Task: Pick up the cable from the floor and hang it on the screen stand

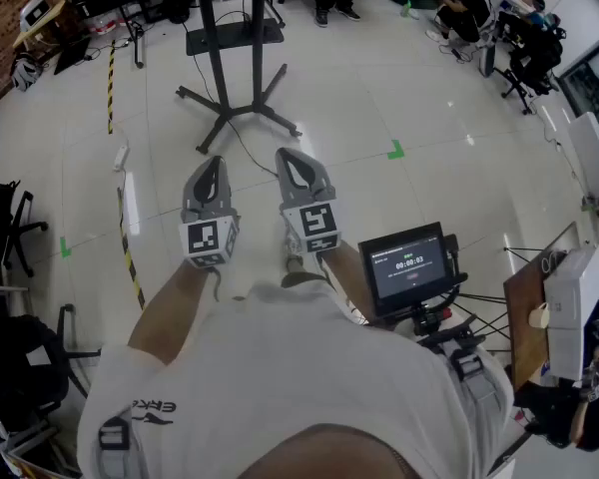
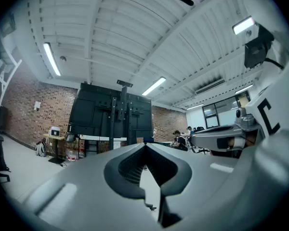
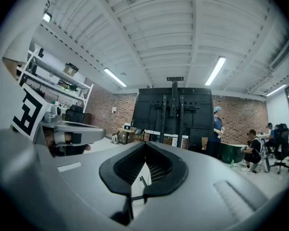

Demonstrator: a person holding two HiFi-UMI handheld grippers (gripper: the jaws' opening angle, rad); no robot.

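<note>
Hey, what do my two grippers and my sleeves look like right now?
The left gripper and right gripper are both grey, each with two curved jaws lined with ribbed black pads. Each carries a white cube printed with black square markers. The arms come out of a white short-sleeved shirt.

floor: pale tile, glossy, lamp glare on it
screen stand: black metal, matt
left gripper shell: grey plastic, smooth, matt
left pads: dark, finely ribbed
right gripper shell: same grey matt plastic
right pads: dark, ribbed
marker cube: white, black printed squares, matt
shirt: white cloth
back wall: rough red brick
cable: thin, dark; finish not readable
</note>
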